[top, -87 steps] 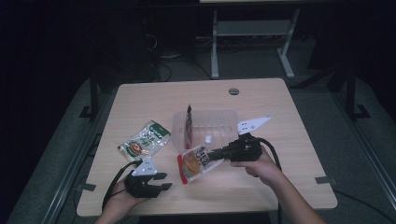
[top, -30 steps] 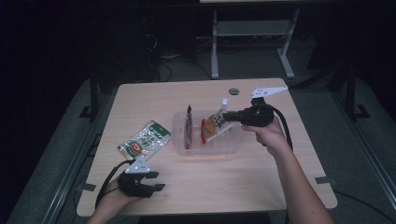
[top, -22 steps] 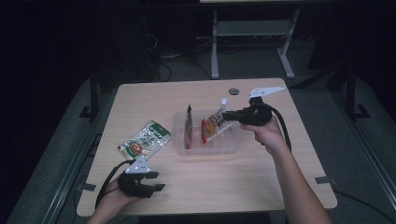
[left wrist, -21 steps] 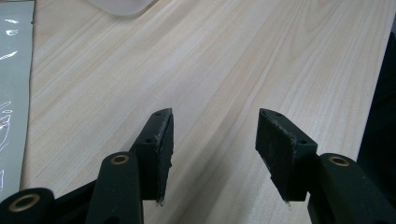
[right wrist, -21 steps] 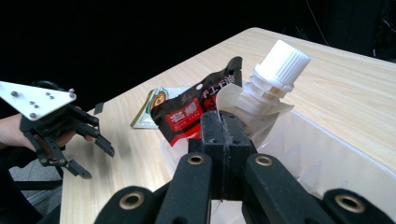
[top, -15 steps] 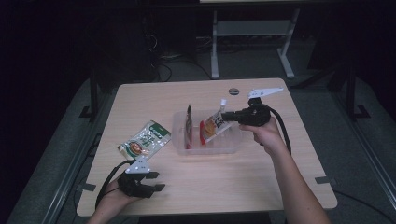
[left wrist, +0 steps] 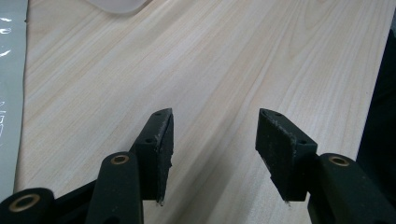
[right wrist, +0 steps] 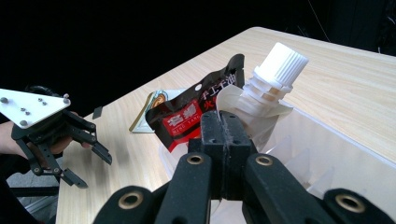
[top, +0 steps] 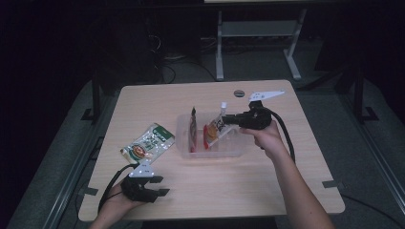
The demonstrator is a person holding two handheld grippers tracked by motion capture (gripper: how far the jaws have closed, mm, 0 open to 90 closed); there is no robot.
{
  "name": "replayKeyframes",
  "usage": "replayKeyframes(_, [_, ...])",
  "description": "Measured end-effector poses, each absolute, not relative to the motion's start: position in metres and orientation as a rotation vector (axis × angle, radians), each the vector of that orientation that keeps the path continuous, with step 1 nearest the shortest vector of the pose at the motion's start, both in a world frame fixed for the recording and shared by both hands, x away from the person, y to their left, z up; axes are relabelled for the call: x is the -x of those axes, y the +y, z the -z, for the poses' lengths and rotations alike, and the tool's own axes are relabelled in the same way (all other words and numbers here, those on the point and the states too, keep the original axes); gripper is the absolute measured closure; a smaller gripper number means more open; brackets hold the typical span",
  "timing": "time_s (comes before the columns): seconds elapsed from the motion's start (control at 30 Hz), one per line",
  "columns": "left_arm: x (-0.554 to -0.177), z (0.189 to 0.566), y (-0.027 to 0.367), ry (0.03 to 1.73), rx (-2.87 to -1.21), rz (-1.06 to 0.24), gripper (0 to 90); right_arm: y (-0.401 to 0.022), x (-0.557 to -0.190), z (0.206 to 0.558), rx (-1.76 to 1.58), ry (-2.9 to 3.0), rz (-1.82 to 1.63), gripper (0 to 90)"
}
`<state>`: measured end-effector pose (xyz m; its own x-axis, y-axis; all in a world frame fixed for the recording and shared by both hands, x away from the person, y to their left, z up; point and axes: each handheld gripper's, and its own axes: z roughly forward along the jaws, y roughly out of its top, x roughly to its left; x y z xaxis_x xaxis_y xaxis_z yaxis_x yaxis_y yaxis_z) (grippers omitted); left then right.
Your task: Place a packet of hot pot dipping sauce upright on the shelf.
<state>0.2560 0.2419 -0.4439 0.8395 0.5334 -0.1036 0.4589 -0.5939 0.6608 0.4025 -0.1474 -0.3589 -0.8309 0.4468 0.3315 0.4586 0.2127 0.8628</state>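
Right tool pinches the spouted pouch over the bin; slipping, it could topple the packet at nine o'clock.

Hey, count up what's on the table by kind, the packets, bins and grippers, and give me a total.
Food pouches: 3, the green pouch, the dark pouch, the spouted pouch
Clear bin: 1
Grippers: 2, left gripper, right gripper
Total: 6

our two black grippers, left gripper and right gripper, each topped by a pale three-cornered plate with small screws, brass-ringed pivots on the jaw links, black cables trailing, forearms bare
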Motion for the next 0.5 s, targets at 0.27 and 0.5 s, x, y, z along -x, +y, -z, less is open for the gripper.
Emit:
replayKeyframes(0.27, [-0.256, 0.444, 0.241, 0.713, -2.308, -0.132, 46.3, -0.135, -0.404, 0.357, 0.893, -2.469, 1.733, 89.8])
replayKeyframes(0.5, [-0.256, 0.444, 0.243, 0.712, -2.305, -0.134, 46.4, -0.116, -0.406, 0.36, 0.871, -2.517, 1.697, 89.8])
